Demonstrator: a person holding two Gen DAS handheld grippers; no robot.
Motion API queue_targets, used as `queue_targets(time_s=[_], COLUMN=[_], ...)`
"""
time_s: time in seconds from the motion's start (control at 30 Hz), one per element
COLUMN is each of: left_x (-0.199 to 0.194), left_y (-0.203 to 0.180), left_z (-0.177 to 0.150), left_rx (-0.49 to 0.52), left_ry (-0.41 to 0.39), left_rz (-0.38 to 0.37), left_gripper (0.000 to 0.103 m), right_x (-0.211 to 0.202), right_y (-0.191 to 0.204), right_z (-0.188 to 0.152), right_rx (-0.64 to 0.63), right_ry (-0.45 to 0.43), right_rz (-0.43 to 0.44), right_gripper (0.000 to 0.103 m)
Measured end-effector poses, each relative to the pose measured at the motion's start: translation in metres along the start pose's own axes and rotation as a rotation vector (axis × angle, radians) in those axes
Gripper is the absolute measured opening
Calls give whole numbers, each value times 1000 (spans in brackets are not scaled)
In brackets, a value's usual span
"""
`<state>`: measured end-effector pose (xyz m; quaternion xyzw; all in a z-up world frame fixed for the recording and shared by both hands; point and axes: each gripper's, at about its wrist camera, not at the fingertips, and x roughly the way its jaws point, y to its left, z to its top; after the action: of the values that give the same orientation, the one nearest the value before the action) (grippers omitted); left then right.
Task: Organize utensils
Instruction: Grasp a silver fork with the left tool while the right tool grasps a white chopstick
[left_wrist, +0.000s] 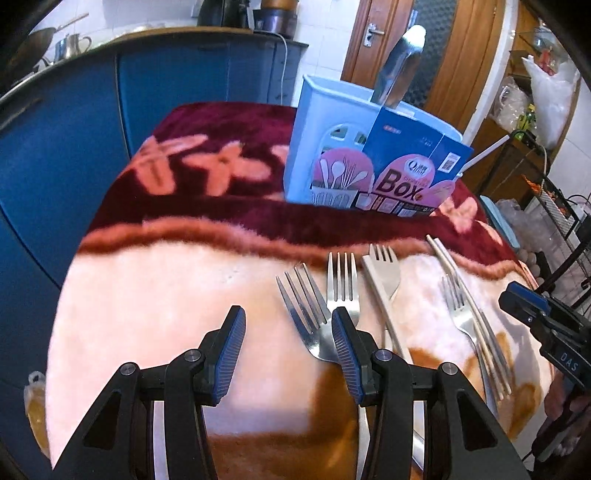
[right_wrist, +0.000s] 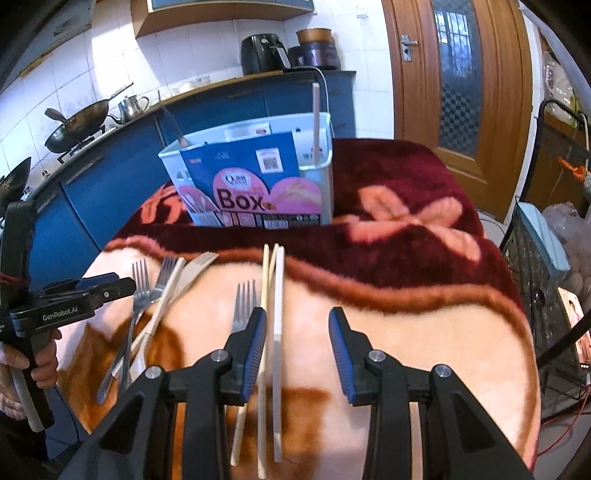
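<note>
Forks, a cream-handled knife and chopsticks lie on a pink and maroon blanket (left_wrist: 147, 295). My left gripper (left_wrist: 288, 347) hangs open over bare blanket, with two forks (left_wrist: 303, 306) just past its right finger. The knife (left_wrist: 384, 288) and a third fork (left_wrist: 458, 306) lie further right. My right gripper (right_wrist: 297, 350) is open above the chopsticks (right_wrist: 277, 295), which run under the gap beside its left finger; a fork (right_wrist: 243, 306) lies just left. A light blue utensil box (right_wrist: 258, 177) stands at the back, with one chopstick (right_wrist: 316, 118) upright in it.
A metal utensil handle (left_wrist: 399, 70) sticks up from the box (left_wrist: 332, 147). Blue kitchen cabinets (left_wrist: 74, 147) run along the left, and a wire rack (right_wrist: 535, 295) stands at the right edge. A hand (right_wrist: 40, 354) holds the left gripper (right_wrist: 74, 299).
</note>
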<state>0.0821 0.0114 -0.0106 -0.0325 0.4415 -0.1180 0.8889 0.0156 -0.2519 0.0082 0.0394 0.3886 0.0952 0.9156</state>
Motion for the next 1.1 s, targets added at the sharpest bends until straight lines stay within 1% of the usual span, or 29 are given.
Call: queue_targets(time_s=[0.17, 0.27, 0.33, 0.4, 0.43, 0.5, 0.53, 0.6, 0.8, 0.87, 1.1], left_x=[10, 12, 11, 12, 12, 13, 13, 12, 5, 0, -30], left_y=[3, 5, 6, 7, 9, 10, 11, 10, 11, 11, 11], left_z=[1, 2, 3, 4, 4, 5, 5, 6, 5, 6, 13], left_rx=[-15, -21, -25, -32, -42, -57, -67, -63, -67, -69, -27], left_ry=[9, 0, -9, -13, -15, -14, -13, -19, -53, -78, -204], left_rz=[-7, -21, -31, -48, -66, -100, -121, -125, -146, -143, -98], left_gripper=[49, 49, 47, 34, 30, 16, 14, 9, 4, 3, 2], right_x=[3, 4, 5, 6, 6, 7, 7, 7, 7, 7, 8], right_y=[-4, -6, -7, -7, -7, -6, -7, -7, -6, -6, -5], right_z=[-3, -3, -4, -4, -4, -4, -4, -4, -4, -4, -4], right_rx=[11, 15, 18, 21, 22, 21, 21, 20, 21, 19, 21], right_ry=[12, 17, 20, 22, 24, 25, 25, 25, 25, 25, 28], right_rz=[2, 1, 1, 1, 2, 3, 3, 4, 3, 3, 5], right_gripper=[38, 38, 38, 38, 38, 38, 38, 38, 38, 38, 38])
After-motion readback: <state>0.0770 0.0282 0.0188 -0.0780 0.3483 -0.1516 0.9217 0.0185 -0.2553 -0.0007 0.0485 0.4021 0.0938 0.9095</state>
